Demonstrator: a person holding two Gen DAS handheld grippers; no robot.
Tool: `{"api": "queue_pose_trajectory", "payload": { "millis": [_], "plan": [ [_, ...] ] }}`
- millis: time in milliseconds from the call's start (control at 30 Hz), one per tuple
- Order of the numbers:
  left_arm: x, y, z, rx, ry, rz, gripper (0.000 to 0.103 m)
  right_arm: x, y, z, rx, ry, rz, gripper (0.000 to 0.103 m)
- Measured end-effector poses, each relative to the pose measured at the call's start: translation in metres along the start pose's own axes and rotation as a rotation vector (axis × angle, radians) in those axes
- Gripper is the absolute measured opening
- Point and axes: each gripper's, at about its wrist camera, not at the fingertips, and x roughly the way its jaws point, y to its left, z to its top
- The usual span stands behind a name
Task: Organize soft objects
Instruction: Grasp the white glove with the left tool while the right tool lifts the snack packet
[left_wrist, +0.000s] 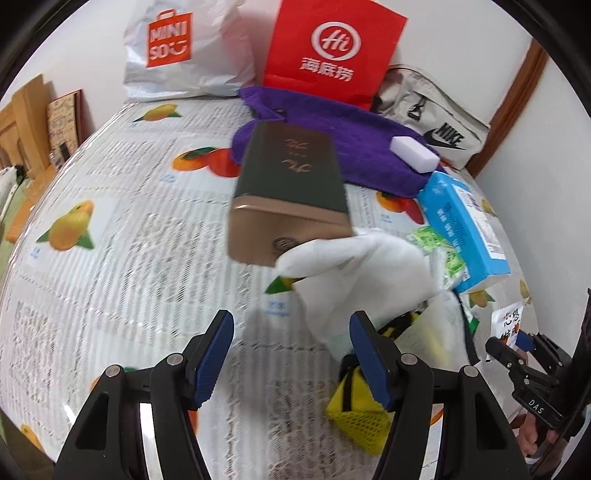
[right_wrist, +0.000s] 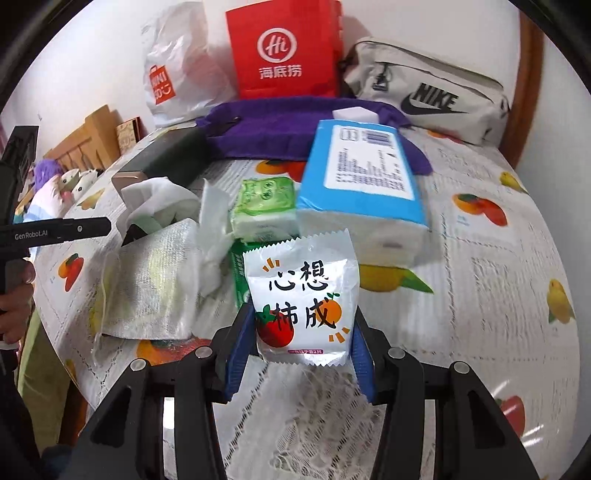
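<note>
L gripper (left_wrist: 291, 354) w/ jaws apart, nothing between pads, pointed down at bare tablecloth on the table (left_wrist: 110, 258). White crumpled tissue (left_wrist: 354, 273) just ahead and to its right, touching the bronze end of the green-gold tin (left_wrist: 291, 192); tin's long axis runs away from the L gripper toward the purple towel (left_wrist: 354, 147) at the back. Yellow mesh pouch (left_wrist: 358, 417) under the right finger, partly hidden. Further right: green tissue pack (right_wrist: 264, 206), then blue tissue pack (right_wrist: 362, 177) w/ long axis running front-to-back, far end on the purple towel. Small white block (left_wrist: 415, 153) on the towel, prob a sponge. R gripper (right_wrist: 301, 352) clamped on lower corners of white snack-style packet (right_wrist: 303, 299), pads pressing both side edges, packet upright w/ its long axis along the fingers, bottom seam clear of the cloth as far as visible, so likely lifted. Packet directly in front of green and blue packs, near, not touching as far as visible. Judgement: R hand owns the packet, next move prob carry fwd to the soft pile; L nearer the loose tissue and pouch, so those suit L. Bags at the back wall not involved.
</note>
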Motion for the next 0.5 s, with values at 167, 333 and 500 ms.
{"api": "queue_pose_trajectory", "payload": {
  "millis": [167,333,500],
  "plan": [
    [0.006,-0.015,0.011,0.034,-0.02,-0.016,0.063,0.001,-0.011,-0.006,0.055,0.006,0.027,0.049],
    [0.017,-0.026,0.022,0.05,-0.036,-0.019,0.063,0.003,-0.022,-0.007,0.095,-0.002,0.036,0.049],
    [0.026,-0.032,0.025,0.043,-0.047,0.003,0.062,0.01,-0.031,-0.012,0.119,0.012,0.032,0.049]
  ]
}}
